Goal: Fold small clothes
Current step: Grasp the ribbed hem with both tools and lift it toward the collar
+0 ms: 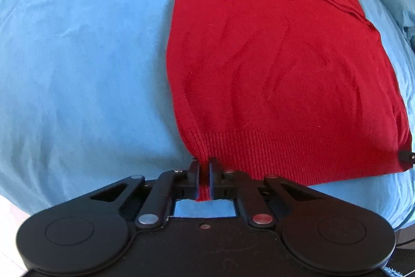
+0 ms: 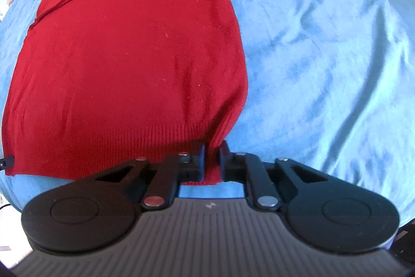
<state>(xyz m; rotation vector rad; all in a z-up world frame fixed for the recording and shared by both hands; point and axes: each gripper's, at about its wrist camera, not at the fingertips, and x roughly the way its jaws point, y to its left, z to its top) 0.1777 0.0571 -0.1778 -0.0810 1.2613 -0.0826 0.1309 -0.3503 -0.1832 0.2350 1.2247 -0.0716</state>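
Both tools clamp red sweater (image 1: 280, 64) hem corners: left tool (image 1: 204, 166); right tool (image 2: 212, 151); blue sheet (image 1: 77, 56) beneath.

The red sweater (image 1: 280, 64) is soft matt knit, ribbed along its hem. The blue sheet (image 2: 324, 43) is matt, slightly fuzzy cloth. Both grippers, left (image 1: 204, 166) and right (image 2: 212, 149), are matt black plastic with shiny metal pins.

Top of red sweater (image 1: 280, 64) cut off by frame edge (both views); corner fabric hidden btwn fingers (image 2: 201, 160).
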